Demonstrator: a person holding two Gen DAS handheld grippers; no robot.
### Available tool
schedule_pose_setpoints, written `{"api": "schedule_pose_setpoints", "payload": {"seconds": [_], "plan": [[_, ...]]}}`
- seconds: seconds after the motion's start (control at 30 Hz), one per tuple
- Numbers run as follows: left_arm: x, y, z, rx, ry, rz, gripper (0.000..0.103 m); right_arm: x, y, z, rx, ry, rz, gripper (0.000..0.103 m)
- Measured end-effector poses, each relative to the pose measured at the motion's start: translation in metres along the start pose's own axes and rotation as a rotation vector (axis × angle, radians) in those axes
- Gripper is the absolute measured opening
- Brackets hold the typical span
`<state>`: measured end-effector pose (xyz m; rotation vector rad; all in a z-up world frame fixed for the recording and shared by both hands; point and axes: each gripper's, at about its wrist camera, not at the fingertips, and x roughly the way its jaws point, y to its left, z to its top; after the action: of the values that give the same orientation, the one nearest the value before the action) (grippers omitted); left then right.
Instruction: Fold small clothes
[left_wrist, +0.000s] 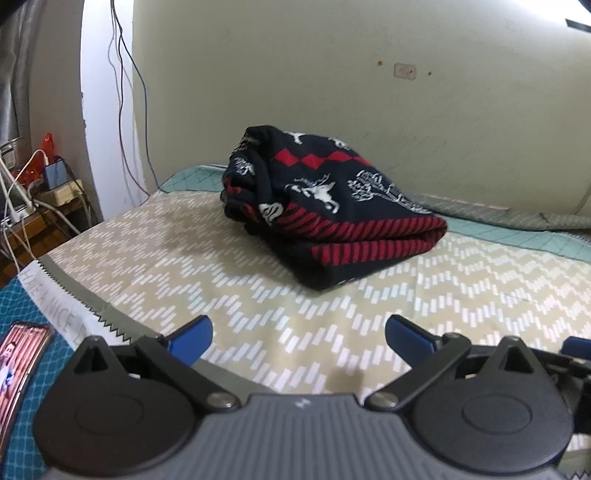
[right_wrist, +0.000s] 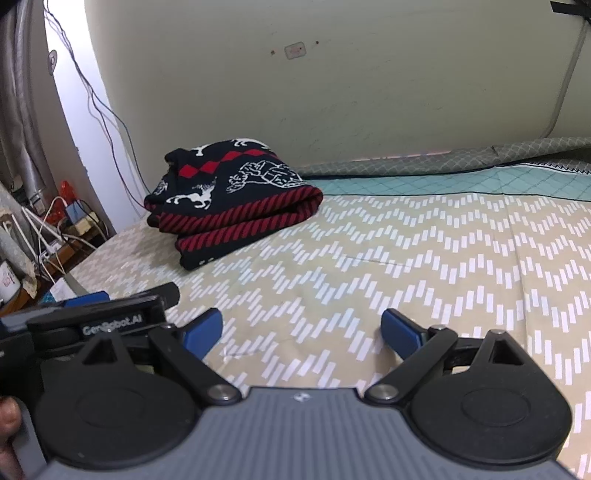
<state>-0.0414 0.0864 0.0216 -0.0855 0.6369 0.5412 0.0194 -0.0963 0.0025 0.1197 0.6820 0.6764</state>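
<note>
Left wrist view: a bed (left_wrist: 258, 295) under a beige chevron cover, pale wall behind, cables and a cluttered side stand at far left, a phone (left_wrist: 20, 354) on the near left edge. A folded sweater (left_wrist: 325, 214), navy knit with red diamonds and white reindeer, sits far centre on the bed, near the wall. Left tongs (left_wrist: 298, 338) spread wide, holding nothing, well apart from it.

Right wrist view: same sweater (right_wrist: 232, 199) lies far left. Right tongs (right_wrist: 302, 332) spread, empty; the left tongs (right_wrist: 122, 295) show just beside them at left.

Judgement: thick soft knit, light, not slippery, bulky in layers. Best grip is probably the red-striped hem (right_wrist: 240, 221) at the near edge.
</note>
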Motion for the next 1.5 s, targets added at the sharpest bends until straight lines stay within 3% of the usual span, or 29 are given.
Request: {"api": "schedule_pose_setpoints", "payload": {"seconds": [0.43,1.03,1.5], "plan": [[0.018,-0.004,0.002,0.027,0.118,0.042,0.103,0.001,0.002,-0.001,-0.009,0.006,0.014,0.088],[0.017,-0.004,0.003,0.031,0.116,0.012,0.103,-0.001,0.004,-0.002,-0.022,-0.001,0.015,0.088],[0.004,-0.016,0.005,0.097,0.025,0.027,0.103,-0.009,0.002,0.002,-0.038,-0.071,-0.005,0.088]]}}
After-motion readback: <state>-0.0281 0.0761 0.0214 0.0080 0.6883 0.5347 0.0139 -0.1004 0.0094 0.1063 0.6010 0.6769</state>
